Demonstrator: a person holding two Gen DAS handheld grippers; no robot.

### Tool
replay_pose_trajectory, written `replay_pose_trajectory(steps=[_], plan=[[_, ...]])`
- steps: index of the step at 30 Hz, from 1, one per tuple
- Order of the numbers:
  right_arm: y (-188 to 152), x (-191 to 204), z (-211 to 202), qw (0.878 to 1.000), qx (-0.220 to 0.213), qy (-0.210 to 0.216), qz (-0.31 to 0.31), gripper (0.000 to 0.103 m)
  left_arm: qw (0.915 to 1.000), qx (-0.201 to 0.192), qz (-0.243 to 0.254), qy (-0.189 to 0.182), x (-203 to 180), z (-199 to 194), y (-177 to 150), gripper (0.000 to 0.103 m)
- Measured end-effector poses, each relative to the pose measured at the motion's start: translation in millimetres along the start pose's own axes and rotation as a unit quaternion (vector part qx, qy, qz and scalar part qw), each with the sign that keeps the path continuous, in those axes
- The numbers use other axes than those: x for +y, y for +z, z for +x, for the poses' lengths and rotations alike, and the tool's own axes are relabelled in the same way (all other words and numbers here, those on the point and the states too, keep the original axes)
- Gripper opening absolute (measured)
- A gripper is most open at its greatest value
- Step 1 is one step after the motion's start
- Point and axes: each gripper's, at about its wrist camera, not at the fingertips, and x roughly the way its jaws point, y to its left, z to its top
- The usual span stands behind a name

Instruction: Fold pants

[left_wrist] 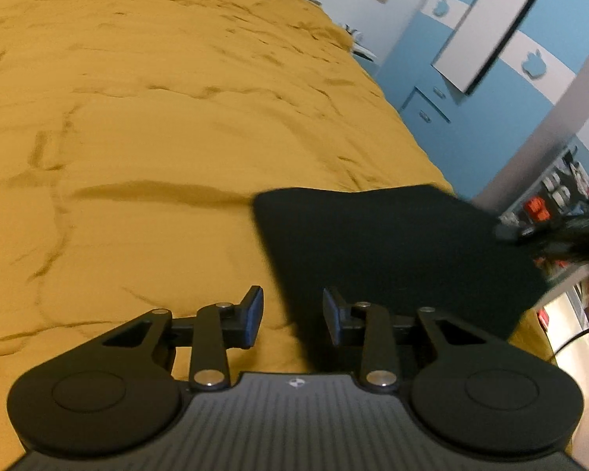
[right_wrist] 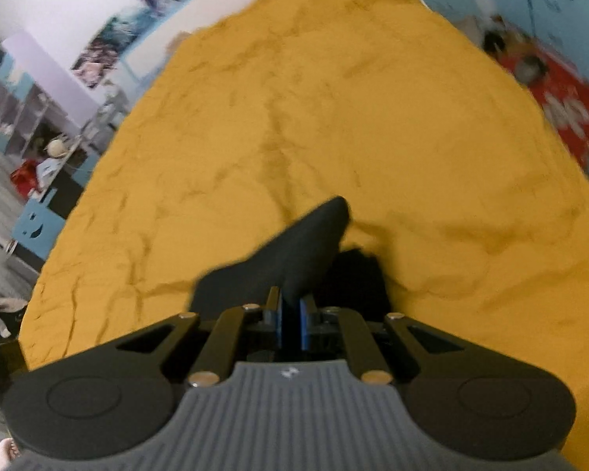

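Gripping claw, right [right_wrist: 290, 314]: pinches black pants [right_wrist: 294, 251], cloth rising toward 12 o'clock.
Left claw [left_wrist: 293, 316]: parted, empty; pants [left_wrist: 392, 259] at 1 o'clock.
Bed [left_wrist: 157, 125]: mustard cover.

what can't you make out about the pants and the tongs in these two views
- Left wrist view: the black pants are one dark patch on the yellow bedspread; legs, waistband and folds cannot be told apart.
- Left wrist view: the right tongs at the right edge are blurred and cut off.
- Right wrist view: the right tongs pinch the pants, whose rest is hidden behind them.
- Left tongs: open; whether the edge of the pants lies between them is unclear.
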Motion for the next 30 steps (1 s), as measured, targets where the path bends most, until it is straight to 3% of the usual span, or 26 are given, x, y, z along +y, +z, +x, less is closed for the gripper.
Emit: replay_pose_trajectory(steps=[6, 9, 12, 16, 18, 19, 20, 25, 28, 30], plan=[[-20.5, -39.9, 36.9, 0.999, 0.013, -0.012, 0.029, 0.003, 0.999, 0.022, 0.028, 0.027, -17.9, 33.2, -9.4, 0.037], [-22.0, -32.1, 35.4, 1.0, 0.012, -0.024, -0.001, 0.003, 0.999, 0.024, 0.024, 0.03, -16.1, 38.7, -11.3, 0.037], [-25.7, -23.6, 38.7, 0.997, 0.017, -0.054, -0.046, 0.003, 0.9966, 0.04, 0.051, 0.051, -22.8, 47.9, -16.2, 0.037], [-32.2, -22.2, 39.4, 0.995, 0.009, -0.076, -0.06, 0.007, 0.9949, 0.044, 0.063, 0.065, -26.8, 47.9, -19.1, 0.038], [-33.6, -12.3, 28.5, 0.99, -0.011, -0.111, -0.085, 0.015, 0.9947, 0.038, 0.066, 0.069, -29.6, 38.6, -17.6, 0.038], [-34.4, -6.1, 21.3, 0.987, -0.024, -0.127, -0.099, 0.027, 0.9951, 0.03, 0.064, 0.069, -30.4, 29.6, -17.8, 0.038], [-36.7, 1.6, 11.9, 0.983, -0.04, -0.138, -0.116, 0.027, 0.9956, 0.026, 0.062, 0.065, -31.5, 22.9, -18.0, 0.038], [-65.9, 36.0, -20.0, 0.974, -0.092, -0.096, -0.184, 0.029, 0.9954, 0.009, 0.085, 0.043, -50.0, -5.7, -29.5, 0.038], [-93.8, 51.0, -15.6, 0.959, -0.088, -0.106, -0.246, 0.052, 0.9936, 0.013, 0.107, 0.035, -62.8, -11.4, -47.3, 0.038], [-109.3, 52.4, -8.3, 0.951, -0.079, -0.128, -0.27, 0.054, 0.9903, 0.017, 0.131, 0.043, -71.0, -10.8, -58.6, 0.038]])
